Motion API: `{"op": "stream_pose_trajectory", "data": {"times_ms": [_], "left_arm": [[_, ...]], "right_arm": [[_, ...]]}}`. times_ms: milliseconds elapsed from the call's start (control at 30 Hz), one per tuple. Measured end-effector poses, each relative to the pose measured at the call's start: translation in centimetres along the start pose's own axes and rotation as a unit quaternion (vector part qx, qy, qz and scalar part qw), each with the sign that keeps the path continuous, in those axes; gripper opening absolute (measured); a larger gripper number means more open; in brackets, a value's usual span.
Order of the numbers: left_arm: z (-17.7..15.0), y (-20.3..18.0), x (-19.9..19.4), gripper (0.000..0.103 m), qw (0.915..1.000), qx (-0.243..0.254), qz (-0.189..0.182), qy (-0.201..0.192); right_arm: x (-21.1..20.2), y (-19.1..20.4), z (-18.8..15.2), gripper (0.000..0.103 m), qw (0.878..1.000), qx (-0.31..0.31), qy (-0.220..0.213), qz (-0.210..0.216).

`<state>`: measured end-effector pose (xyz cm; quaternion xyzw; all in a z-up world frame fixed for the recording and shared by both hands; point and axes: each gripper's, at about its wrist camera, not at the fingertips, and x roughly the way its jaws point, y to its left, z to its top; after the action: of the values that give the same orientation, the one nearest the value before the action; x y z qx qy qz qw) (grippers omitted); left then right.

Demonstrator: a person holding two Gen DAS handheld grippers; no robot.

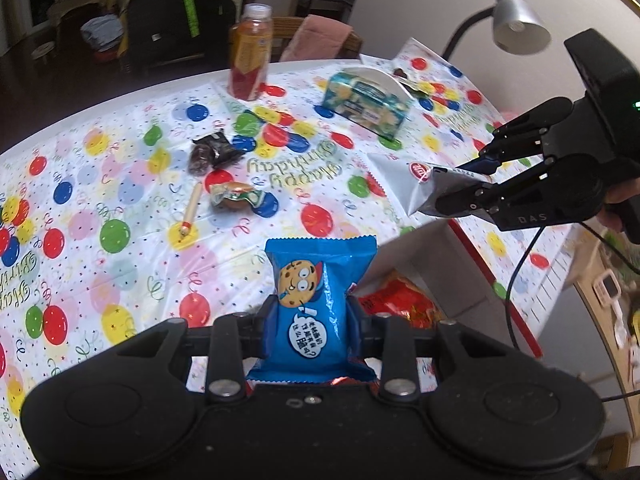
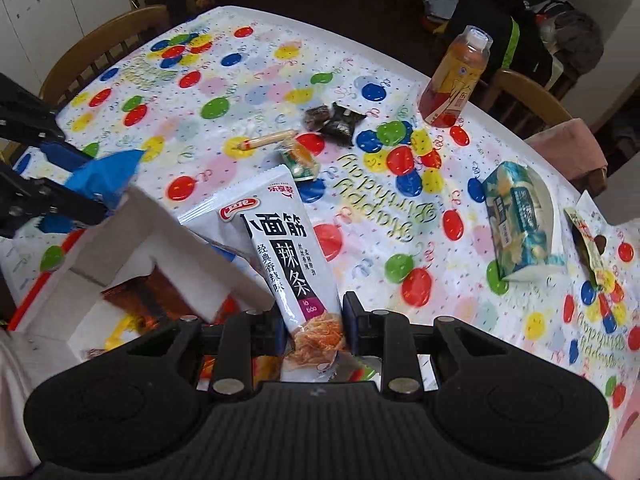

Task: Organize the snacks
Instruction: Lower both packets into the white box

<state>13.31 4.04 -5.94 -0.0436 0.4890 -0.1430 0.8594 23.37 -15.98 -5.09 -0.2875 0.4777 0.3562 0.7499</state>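
My left gripper (image 1: 314, 316) is shut on a blue cookie packet (image 1: 316, 280), held upright above the table edge. In the left wrist view my right gripper (image 1: 460, 182) hangs to the right, shut on a white spicy-strip packet (image 1: 416, 184). The right wrist view shows that white packet (image 2: 280, 260) between my right gripper's (image 2: 316, 316) jaws, over the rim of a white box (image 2: 140, 248). The left gripper (image 2: 92, 180) with the blue packet (image 2: 108, 176) hovers beside the box's far-left corner. A red snack bag (image 1: 404, 300) lies inside the box.
On the balloon tablecloth (image 2: 248, 92) lie a dark packet (image 2: 332, 118), a burger candy (image 2: 300, 160) and a sausage stick (image 2: 268, 140). A juice bottle (image 2: 456, 80) stands at the back, a tissue pack (image 2: 520, 224) to the right. Wooden chairs (image 2: 100, 36) and a lamp (image 1: 516, 20) border the table.
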Motion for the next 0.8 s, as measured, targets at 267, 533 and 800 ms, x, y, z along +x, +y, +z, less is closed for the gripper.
{"op": "stream_pose_trajectory", "data": {"times_ms": [267,533,800], "left_arm": [[-2.1,-1.2,0.5,0.031,0.9993,0.029,-0.009,0.02],[-4.9,-2.6,2.1,0.031,0.9961,0.062,-0.02,0.059],[-7.7,-4.0,4.2,0.031,0.991,0.082,-0.033,0.101]], "right_arm": [[-0.8,3.8,-2.8,0.027,1.0,0.004,0.004,0.003],[1.1,6.8,-6.1,0.027,0.999,0.007,0.037,0.01],[2.9,9.3,-9.0,0.027,0.998,0.003,0.068,0.012]]}}
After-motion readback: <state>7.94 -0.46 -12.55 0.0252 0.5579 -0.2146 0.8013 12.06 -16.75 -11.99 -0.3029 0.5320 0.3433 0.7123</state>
